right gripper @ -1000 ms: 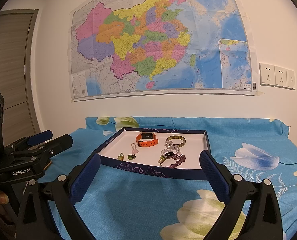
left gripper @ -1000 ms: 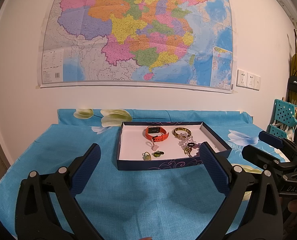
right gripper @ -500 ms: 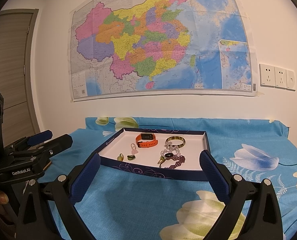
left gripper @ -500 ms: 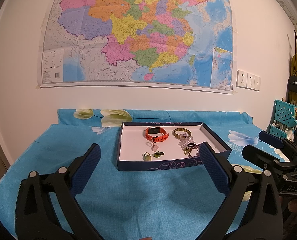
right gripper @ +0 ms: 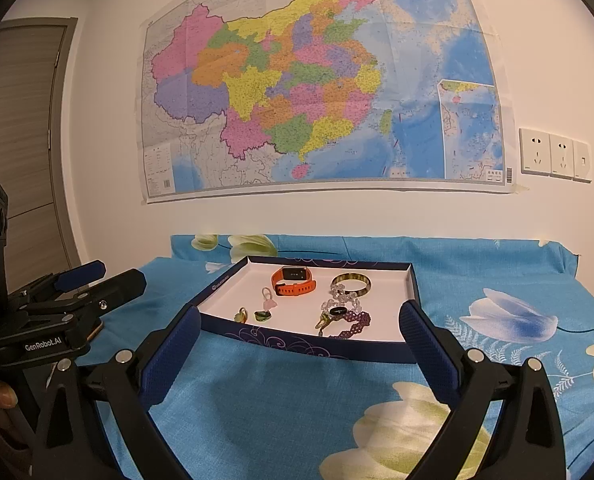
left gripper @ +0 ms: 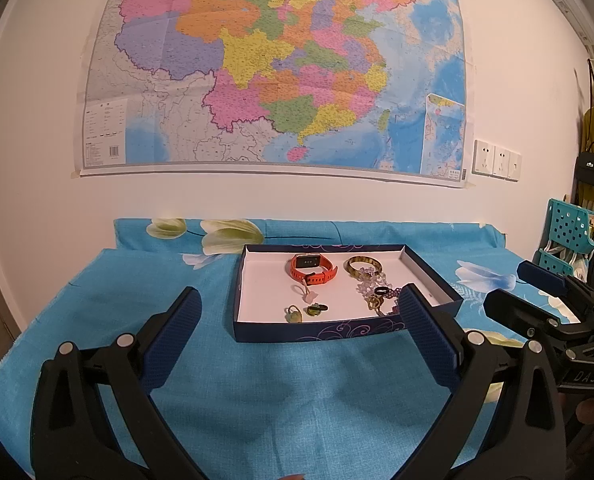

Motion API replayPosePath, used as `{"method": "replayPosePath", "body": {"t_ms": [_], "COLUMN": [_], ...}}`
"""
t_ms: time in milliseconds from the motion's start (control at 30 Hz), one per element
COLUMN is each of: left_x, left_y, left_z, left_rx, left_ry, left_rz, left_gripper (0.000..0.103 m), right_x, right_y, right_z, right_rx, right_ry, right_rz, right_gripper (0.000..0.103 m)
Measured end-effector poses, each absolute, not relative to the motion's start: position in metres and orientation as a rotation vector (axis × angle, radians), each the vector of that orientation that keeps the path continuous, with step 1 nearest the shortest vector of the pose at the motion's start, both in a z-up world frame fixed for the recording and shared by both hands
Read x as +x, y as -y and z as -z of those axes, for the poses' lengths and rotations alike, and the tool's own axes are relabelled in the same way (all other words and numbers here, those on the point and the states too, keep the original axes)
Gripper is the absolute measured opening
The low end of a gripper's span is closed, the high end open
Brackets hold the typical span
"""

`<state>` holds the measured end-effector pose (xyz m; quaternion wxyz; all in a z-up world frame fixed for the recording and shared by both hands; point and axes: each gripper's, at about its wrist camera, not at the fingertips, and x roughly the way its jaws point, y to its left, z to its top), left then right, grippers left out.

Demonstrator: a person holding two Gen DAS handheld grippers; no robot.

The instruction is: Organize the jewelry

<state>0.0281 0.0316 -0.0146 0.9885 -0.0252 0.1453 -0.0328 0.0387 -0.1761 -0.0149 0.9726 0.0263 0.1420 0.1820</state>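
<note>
Left wrist view | blue floral cloth (left gripper: pixel 297 392) | wall map (left gripper: pixel 273 68) | both grippers (left gripper: pixel 297 312) (right gripper: pixel 295 326) spread, empty

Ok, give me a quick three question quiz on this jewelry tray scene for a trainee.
1. True or false: the orange watch lies on the cloth outside the tray.
2. What is the left gripper holding? A) the bangle B) nothing C) the purple beaded bracelet
3. Fill in: the tray stands on a blue floral ____.

Key
1. False: it lies inside the tray, near the back wall.
2. B: its jaws stand wide open short of the tray; the right gripper is open too.
3. Cloth.
</note>
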Motion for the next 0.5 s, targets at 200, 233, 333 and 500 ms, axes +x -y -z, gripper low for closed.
{"method": "replayPosePath", "body": {"t_ms": [200, 233, 333, 500], "left_x": [0.0285, 0.0283, 0.0289, 0.0289], "left_y": [-0.0315, -0.0317, -0.0311, -0.0315], "left_z": [0.0148, 0.0151, 0.0146, 0.0149], "left_rx": [-0.050, -0.051, -0.050, -0.050], "left_ry": [-0.293, -0.293, -0.293, -0.293], "left_rz": [0.065, 0.065, 0.066, 0.067], "left_gripper": [0.097, 0.097, 0.097, 0.097], "right_x": [0.0389, 0.0388, 0.0388, 0.0394], "right_y": [0.1760, 0.1760, 0.1763, 0.1765], "right_z": [0.0142, 0.0142, 0.0142, 0.0140], "right_rx": [0.055, 0.055, 0.056, 0.055], "right_ry": [-0.289, -0.288, -0.289, -0.291], "right_rz": [-0.369, -0.369, -0.369, -0.369], "right_gripper": [0.096, 0.096, 0.096, 0.096]}}
